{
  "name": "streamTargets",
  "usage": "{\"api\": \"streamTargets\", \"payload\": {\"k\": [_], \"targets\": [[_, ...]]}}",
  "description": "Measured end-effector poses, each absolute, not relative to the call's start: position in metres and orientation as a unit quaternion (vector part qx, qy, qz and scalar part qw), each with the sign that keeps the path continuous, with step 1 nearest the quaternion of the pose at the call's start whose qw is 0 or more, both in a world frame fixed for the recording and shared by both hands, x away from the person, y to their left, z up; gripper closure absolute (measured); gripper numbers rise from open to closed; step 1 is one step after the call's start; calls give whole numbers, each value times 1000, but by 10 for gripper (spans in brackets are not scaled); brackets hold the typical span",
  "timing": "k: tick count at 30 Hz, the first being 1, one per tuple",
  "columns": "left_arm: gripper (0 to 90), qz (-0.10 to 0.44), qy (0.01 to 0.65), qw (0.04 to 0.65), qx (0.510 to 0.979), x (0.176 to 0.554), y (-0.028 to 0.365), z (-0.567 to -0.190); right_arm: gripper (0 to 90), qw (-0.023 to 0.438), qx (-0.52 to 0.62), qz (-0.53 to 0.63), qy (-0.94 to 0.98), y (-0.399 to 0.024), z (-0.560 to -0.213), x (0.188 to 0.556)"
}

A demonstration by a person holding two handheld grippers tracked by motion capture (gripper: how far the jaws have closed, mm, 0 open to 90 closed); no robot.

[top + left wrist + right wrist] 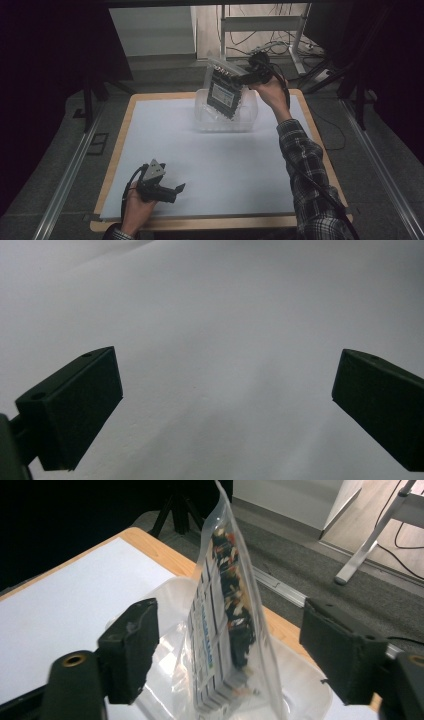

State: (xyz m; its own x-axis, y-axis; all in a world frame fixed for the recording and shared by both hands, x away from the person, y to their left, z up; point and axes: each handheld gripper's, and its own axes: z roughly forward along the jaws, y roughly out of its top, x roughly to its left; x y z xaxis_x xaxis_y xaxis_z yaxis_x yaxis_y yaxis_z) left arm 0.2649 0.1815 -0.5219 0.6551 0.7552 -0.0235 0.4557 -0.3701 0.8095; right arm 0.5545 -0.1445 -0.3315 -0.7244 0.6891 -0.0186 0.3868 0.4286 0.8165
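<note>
Snack bag (227, 615) stands upright in the clear tub (250, 120), between the right gripper's (227, 655) spread jaws, pads off it, probably so it settles inside. Left gripper (172, 190) rests wide open, empty, over the table (200, 160)

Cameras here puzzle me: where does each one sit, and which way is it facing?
High view: above the person's side, looking forward and down on the table; both forearms, left gripper and right gripper show.
Left gripper view: rides that gripper, facing bare white table surface between its open jaws.
Right gripper view: rides that gripper, facing the bag standing in the clear tub, between open jaws.
Shared: high and right gripper views both show bag and tub.
</note>
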Motion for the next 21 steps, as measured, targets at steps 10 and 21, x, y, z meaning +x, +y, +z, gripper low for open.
{"api": "streamTargets", "payload": {"k": [10, 21], "targets": [[0, 180, 374, 418, 808, 265, 181, -522, 149, 177, 314, 433, 826, -155, -327, 538], [0, 180, 373, 416, 810, 265, 181, -522, 113, 179, 305, 431, 830, -166, -326, 520]]}}
